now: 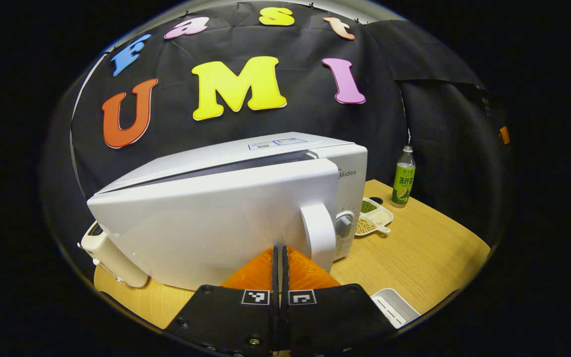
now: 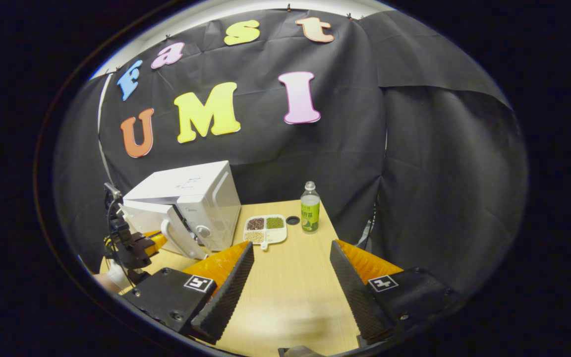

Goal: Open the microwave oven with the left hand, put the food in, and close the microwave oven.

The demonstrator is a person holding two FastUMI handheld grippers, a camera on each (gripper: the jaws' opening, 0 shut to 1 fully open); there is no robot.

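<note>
Microwave oven (image 1: 226, 198): left of the surface (image 1: 414, 253); door (image 1: 206, 228) ajar, swung partway out on its left hinge.
Left tongs (image 1: 280, 258): fingers pressed together, nothing between them, tips at the door beside the handle (image 1: 318, 235), probably pushing or hooking it.
Right tongs (image 2: 291, 267): gaping wide, empty, hovering over bare surface, likely waiting for the food.
Divided dish of beans (image 2: 265, 229): right of the oven.
Bottle (image 2: 310, 207): farther right.
</note>
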